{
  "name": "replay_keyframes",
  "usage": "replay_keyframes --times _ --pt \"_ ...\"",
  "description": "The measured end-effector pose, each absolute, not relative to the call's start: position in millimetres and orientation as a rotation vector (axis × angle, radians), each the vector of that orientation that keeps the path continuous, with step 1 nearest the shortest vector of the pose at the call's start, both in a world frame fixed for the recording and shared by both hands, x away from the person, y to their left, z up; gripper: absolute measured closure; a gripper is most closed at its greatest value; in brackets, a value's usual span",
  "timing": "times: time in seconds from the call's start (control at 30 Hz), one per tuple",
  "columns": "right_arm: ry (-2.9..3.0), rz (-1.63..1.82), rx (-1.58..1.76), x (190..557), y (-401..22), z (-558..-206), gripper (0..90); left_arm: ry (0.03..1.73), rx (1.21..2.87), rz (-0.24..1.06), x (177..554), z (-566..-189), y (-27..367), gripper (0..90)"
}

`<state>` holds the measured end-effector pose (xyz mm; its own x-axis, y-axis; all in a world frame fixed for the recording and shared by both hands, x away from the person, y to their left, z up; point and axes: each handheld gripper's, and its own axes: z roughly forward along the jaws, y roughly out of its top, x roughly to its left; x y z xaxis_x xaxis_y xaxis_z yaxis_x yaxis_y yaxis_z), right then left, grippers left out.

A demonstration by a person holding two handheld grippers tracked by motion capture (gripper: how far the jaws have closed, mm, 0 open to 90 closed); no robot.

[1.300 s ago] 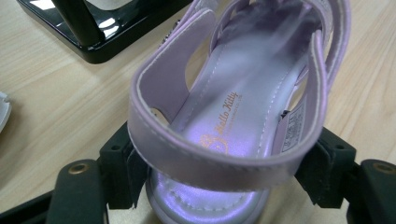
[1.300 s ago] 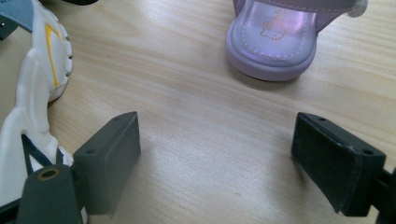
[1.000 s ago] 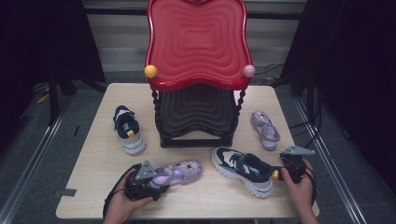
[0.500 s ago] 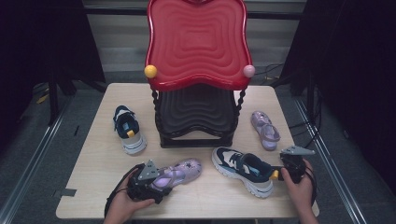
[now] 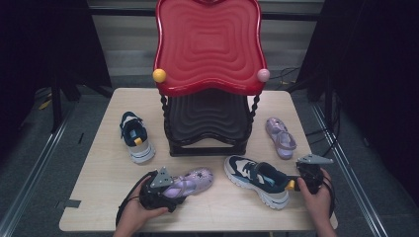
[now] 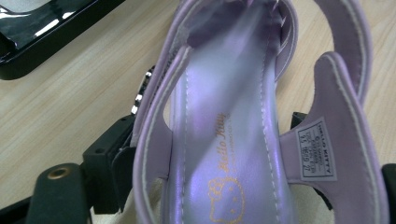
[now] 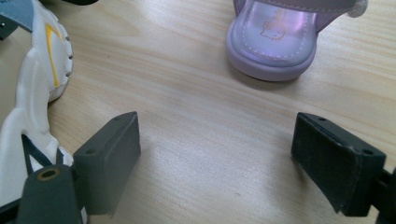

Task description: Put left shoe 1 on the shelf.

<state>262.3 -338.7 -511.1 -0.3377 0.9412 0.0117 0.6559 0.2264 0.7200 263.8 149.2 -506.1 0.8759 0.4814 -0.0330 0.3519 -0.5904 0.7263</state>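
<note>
Purple sandal (image 5: 190, 180) lies near the counter's (image 5: 99, 163) front edge in the high view, heel inside the left gripper (image 5: 165, 190); shelving seems left, with open room around. Left gripper view: its jaws, just opened, straddle the heel, released. Right gripper view: right gripper (image 7: 217, 158) jaws gape, empty, beside the sneaker (image 7: 28, 112).

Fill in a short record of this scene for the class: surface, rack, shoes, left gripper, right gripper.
surface: wooden table
rack: red-topped rack at the table's far middle
shoes: two purple sandals, two navy-and-white sneakers
left gripper: left gripper around the near sandal's heel; jaws just opened wide, then eased slightly
right gripper: right gripper open over bare wood, beside the near sneaker
</note>
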Motion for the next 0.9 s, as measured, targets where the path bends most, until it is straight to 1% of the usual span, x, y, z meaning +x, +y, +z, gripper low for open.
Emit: replay_keyframes --times 0.13,0.43,0.63,0.9 --pt "2.077 0.893 1.469 262.3 -338.7 -511.1 15.1 0.593 2.271 0.21 264.0 -504.5 150.2 24.8" --pt "2.077 0.893 1.469 262.3 -338.7 -511.2 15.1 0.586 2.244 0.218 262.6 -506.6 151.2 25.9" --pt "2.077 0.893 1.468 262.3 -338.7 -511.2 15.1 0.575 2.237 0.212 262.0 -506.5 151.9 31.4" --pt "2.077 0.893 1.468 262.3 -338.7 -511.2 15.1 0.586 2.231 0.215 261.4 -505.8 152.4 36.7"
